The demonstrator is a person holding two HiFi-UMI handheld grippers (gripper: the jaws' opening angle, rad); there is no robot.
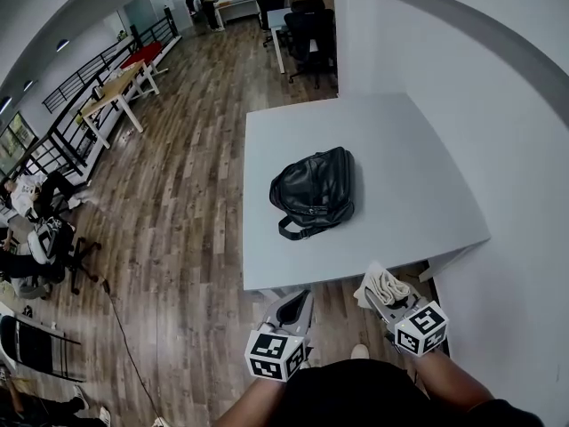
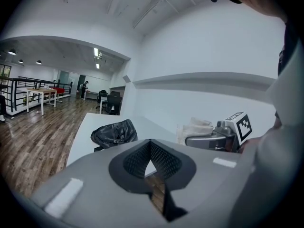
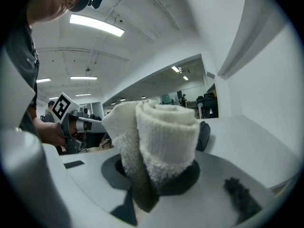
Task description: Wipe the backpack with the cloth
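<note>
As we hold it, right gripper [image 1: 380, 298]: grasping rolled white cloth [image 3: 161, 137]
Left gripper [image 1: 298, 303]: clenched, empty
Black backpack [image 1: 313, 189]: table [image 1: 409, 167] middle

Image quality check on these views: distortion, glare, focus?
Head view: strong fisheye, table edges bow, backpack sharp with a soft shadow. Left gripper view: dark vignetted corners, near jaws soft. Right gripper view: ceiling light strip blown out, cloth fills the centre, texture readable.
</note>
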